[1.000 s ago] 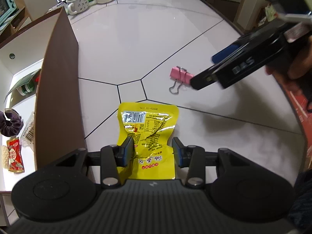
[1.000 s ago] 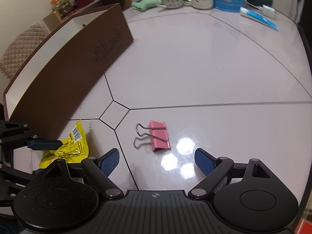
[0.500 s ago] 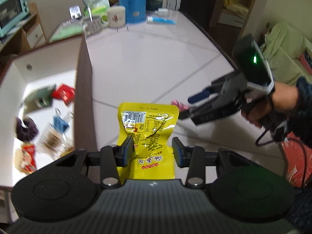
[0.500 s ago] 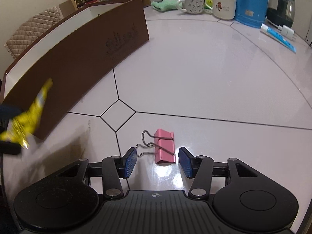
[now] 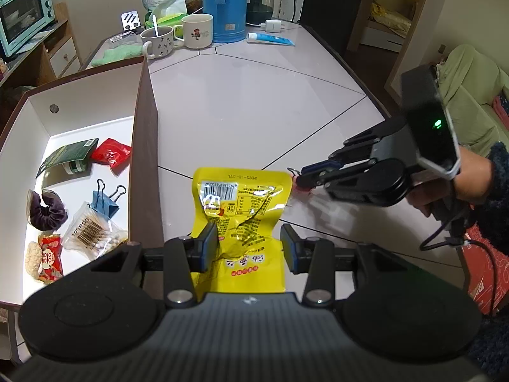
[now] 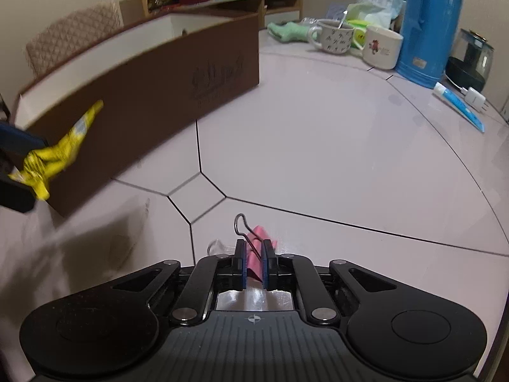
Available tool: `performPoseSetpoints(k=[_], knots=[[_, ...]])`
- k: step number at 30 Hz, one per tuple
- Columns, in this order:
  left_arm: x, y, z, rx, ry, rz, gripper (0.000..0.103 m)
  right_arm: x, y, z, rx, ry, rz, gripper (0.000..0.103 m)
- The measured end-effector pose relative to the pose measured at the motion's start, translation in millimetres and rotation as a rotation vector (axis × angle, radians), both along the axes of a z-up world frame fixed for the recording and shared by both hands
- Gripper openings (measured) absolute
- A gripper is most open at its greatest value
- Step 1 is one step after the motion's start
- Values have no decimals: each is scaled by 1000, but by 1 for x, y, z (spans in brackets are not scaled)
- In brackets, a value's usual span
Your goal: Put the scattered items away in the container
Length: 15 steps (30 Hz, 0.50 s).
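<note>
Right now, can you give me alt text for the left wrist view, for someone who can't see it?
The left hand-held gripper holds a crinkled yellow snack packet above a pale table, beside a brown box containing small items. To the right, the right hand-held gripper pinches something pink, mostly hidden behind the packet; mugs and a blue jug stand at the far end.

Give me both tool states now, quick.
Left tool: closed on the yellow snack packet.
Right tool: closed on the pink binder clip.
</note>
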<state>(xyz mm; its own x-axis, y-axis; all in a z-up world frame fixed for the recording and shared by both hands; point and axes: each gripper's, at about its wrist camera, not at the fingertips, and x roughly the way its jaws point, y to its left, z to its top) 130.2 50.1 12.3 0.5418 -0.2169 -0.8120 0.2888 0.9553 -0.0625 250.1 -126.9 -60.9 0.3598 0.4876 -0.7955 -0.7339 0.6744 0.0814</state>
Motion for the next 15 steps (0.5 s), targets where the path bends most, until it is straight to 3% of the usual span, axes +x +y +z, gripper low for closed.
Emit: performPoseSetpoints(k=[9,15], knots=[[-7,-1,6,-6,-22,-5,38,-7,-16,31,87,21,-60,0],[-15,-1,8,-10,-31,-9,38,-17,-18,33,60,34,-65,0]])
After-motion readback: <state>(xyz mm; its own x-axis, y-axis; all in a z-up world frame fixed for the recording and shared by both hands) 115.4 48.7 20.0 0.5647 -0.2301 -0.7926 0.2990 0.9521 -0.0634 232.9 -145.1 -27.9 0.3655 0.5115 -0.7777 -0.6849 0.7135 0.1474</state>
